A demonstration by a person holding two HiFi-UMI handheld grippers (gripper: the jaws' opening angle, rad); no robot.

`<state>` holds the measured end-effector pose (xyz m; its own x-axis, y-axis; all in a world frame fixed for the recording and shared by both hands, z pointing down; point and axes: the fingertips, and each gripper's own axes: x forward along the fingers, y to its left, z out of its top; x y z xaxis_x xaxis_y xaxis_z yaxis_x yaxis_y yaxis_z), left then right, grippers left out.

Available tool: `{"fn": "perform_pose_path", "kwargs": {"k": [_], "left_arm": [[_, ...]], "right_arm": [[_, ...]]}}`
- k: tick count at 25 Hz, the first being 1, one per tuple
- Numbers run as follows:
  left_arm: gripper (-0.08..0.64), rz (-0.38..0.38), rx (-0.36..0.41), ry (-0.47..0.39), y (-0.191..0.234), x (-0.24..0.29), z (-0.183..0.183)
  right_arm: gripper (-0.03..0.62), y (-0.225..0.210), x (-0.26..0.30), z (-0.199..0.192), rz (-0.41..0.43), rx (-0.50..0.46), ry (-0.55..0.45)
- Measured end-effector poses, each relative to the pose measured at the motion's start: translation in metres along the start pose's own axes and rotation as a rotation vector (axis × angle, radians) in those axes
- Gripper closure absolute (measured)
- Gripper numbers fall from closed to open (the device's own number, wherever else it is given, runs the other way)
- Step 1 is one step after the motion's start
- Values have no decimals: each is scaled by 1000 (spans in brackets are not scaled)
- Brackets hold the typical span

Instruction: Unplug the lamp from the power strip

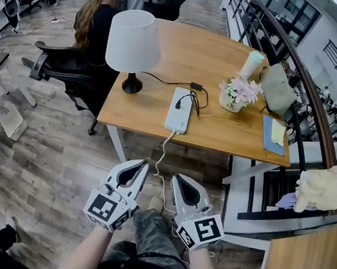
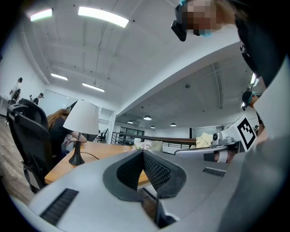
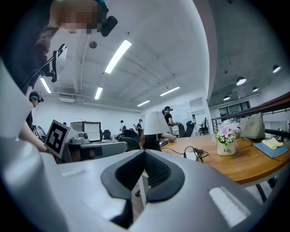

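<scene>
Lower centre: left gripper (image 1: 143, 166) and right gripper (image 1: 175, 179), both closed, empty (well apart from worktop (image 1: 187, 52)). Risk: pulling the plug (image 1: 178, 104) one-handed may drag the power strip (image 1: 178, 116) or lamp (image 1: 133, 47).

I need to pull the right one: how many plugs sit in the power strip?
1: a black plug on the power strip, toward its end nearer the lamp. Others may be hidden.

Open-plan office: wooden desk (image 1: 188, 46), swivel chair (image 1: 58, 65).
</scene>
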<state>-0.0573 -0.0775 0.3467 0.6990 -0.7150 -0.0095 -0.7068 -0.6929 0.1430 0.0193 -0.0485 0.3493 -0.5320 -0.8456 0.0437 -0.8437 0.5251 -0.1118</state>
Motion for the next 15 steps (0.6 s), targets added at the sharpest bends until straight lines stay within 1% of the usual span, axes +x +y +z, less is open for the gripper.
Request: {"fn": "perform_pose_path", "kwargs": {"k": [5,9,15], "left_arm": [[563,-43,-41,50,14,43,-14],[563,-35,-41,83,30,77,-23],[563,-26,-43,116,54,123,-38]], "right_arm": [[584,-37,38,-10,33,14,45],[584,-67,67,-17,41,36,70],[584,-102,107,-28,53,34,111]]}}
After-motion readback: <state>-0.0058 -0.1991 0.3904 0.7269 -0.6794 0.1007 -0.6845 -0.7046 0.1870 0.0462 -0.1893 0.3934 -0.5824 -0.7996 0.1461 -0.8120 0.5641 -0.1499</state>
